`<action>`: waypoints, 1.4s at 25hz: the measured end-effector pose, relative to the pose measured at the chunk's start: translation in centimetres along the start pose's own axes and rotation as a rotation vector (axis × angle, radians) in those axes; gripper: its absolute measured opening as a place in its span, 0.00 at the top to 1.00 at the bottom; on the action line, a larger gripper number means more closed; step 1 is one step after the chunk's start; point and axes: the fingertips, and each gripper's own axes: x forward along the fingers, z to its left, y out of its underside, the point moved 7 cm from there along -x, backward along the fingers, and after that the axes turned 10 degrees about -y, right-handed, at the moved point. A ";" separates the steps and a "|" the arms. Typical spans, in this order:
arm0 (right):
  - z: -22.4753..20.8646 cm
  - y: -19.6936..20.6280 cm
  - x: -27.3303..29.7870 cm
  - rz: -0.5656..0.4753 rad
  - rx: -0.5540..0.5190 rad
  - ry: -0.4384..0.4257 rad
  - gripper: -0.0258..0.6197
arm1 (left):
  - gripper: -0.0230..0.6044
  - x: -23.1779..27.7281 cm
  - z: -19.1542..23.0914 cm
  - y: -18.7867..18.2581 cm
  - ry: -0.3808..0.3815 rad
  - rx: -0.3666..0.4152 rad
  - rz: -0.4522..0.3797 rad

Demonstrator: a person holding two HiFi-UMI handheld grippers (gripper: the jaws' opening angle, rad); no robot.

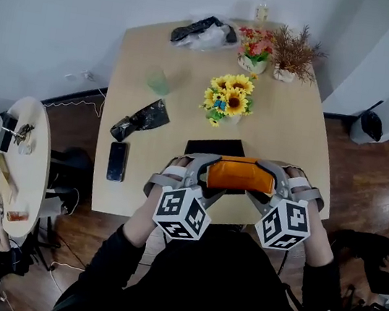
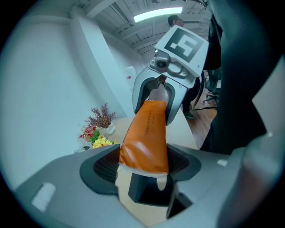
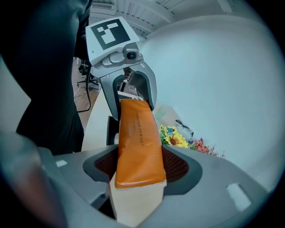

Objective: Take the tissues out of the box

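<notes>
Now, left gripper (image 2: 143, 176): jaws spread wide and clamped across one short end of the tissue pack (image 1: 241, 175), pads pressing on its two sides
Right gripper (image 3: 138, 178): likewise wide, closed on the opposite end, with pale tissue poking past the orange wrap between the pads
Grip advice: keep both squeezes even and light; soft pack, likely to buckle or slip under a lopsided squeeze
Lift advice: raise both ends together and level, stay clear of the dark box (image 1: 214, 147), then carry toward a bare part of the table (image 1: 285, 136) before letting go
Risk: twisting the hands against each other, apt to crease the wrap or drag it off a pad
Pack look: long, slim, glossy orange plastic wrap, a line of small print down its length, pale tissue showing at both ends, slightly pinched at the grips
Pack place: held in the air between the two grippers, near the person's chest, over the near table edge, apparently already free of the dark box lying just beyond it
Further out: sunflowers (image 1: 229, 99) beyond the box, phone (image 1: 117, 161) off to the left
</notes>
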 end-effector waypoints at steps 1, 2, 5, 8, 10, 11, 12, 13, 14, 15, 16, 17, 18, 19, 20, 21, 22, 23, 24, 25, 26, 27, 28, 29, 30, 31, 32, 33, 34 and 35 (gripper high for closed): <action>0.1 0.3 -0.2 0.000 0.009 0.002 0.50 | 0.50 0.2 -0.2 -0.2 0.011 -0.001 -0.006; 0.3 0.5 -0.3 0.002 0.018 0.006 0.49 | 0.50 0.3 -0.3 -0.3 0.020 0.000 -0.011; 0.7 1.5 -0.7 0.015 0.046 0.019 0.49 | 0.50 1.0 -0.8 -0.9 0.044 0.014 -0.025; 1.1 2.4 -1.2 0.030 0.075 0.037 0.49 | 0.50 1.7 -1.3 -1.7 0.067 0.039 -0.043; 1.4 3.1 -1.6 0.040 0.099 0.052 0.49 | 0.50 2.3 -1.6 -2.2 0.089 0.055 -0.059; 1.6 3.5 -1.8 0.045 0.113 0.059 0.49 | 0.50 2.6 -1.8 -2.5 0.102 0.064 -0.067; 1.8 4.0 -2.0 0.050 0.127 0.065 0.49 | 0.50 2.9 -2.0 -2.8 0.114 0.072 -0.074; 2.0 4.4 -2.2 0.056 0.141 0.072 0.49 | 0.50 3.3 -2.3 -3.2 0.126 0.082 -0.082; 2.2 4.9 -2.5 0.062 0.156 0.079 0.49 | 0.50 3.6 -2.5 -3.5 0.138 0.092 -0.089; 2.4 5.4 -2.7 0.069 0.172 0.088 0.49 | 0.50 4.0 -2.8 -4.0 0.149 0.104 -0.097; 2.7 5.8 -3.0 0.077 0.189 0.097 0.49 | 0.50 4.3 -3.0 -4.4 0.161 0.118 -0.106; 2.9 6.3 -3.4 0.084 0.205 0.108 0.49 | 0.50 4.6 -3.3 -4.8 0.172 0.132 -0.115; 3.1 6.7 -3.7 0.090 0.219 0.119 0.49 | 0.50 4.9 -3.5 -5.3 0.182 0.144 -0.125; 3.3 7.1 -3.9 0.096 0.232 0.128 0.49 | 0.50 5.2 -3.7 -5.7 0.191 0.155 -0.134; 3.5 7.5 -4.2 0.102 0.245 0.137 0.49 | 0.50 5.4 -3.9 -6.1 0.200 0.165 -0.142; 3.7 7.9 -4.5 0.109 0.257 0.144 0.49 | 0.50 5.7 -4.2 -6.4 0.209 0.173 -0.150; 3.9 8.4 -4.8 0.116 0.268 0.150 0.49 | 0.50 6.1 -4.5 -6.9 0.218 0.180 -0.157; 4.0 8.8 -5.0 0.123 0.279 0.154 0.49 | 0.50 6.4 -4.7 -7.2 0.227 0.187 -0.163; 4.1 9.3 -5.2 0.130 0.289 0.157 0.49 | 0.50 6.8 -5.0 -7.6 0.234 0.192 -0.168; 4.2 9.8 -5.3 0.136 0.299 0.159 0.49 | 0.50 7.1 -5.2 -7.9 0.241 0.197 -0.171; 4.3 10.2 -5.4 0.141 0.307 0.159 0.49 | 0.50 7.5 -5.4 -8.2 0.248 0.200 -0.173; 4.3 10.7 -5.5 0.146 0.314 0.159 0.49 | 0.50 7.9 -5.6 -8.5 0.253 0.204 -0.173; 4.3 11.1 -5.5 0.151 0.320 0.158 0.49 | 0.50 8.3 -5.8 -8.7 0.258 0.207 -0.171; 4.3 11.6 -5.5 0.155 0.325 0.156 0.49 | 0.50 8.7 -6.0 -8.9 0.260 0.210 -0.166; 4.2 12.0 -5.5 0.158 0.330 0.154 0.49 | 0.50 9.1 -6.2 -9.1 0.261 0.212 -0.160; 4.2 12.5 -5.3 0.161 0.334 0.150 0.49 | 0.50 9.5 -6.4 -9.2 0.261 0.214 -0.150; 4.1 12.9 -5.1 0.163 0.336 0.144 0.49 | 0.50 9.9 -6.6 -9.2 0.260 0.214 -0.138; 4.1 13.3 -4.8 0.166 0.337 0.138 0.49 | 0.50 10.4 -6.8 -9.2 0.258 0.213 -0.124; 4.0 13.7 -4.4 0.168 0.337 0.131 0.50 | 0.50 10.8 -7.1 -9.1 0.254 0.212 -0.108; 4.0 14.1 -4.0 0.171 0.336 0.124 0.50 | 0.50 11.2 -7.3 -9.0 0.251 0.210 -0.092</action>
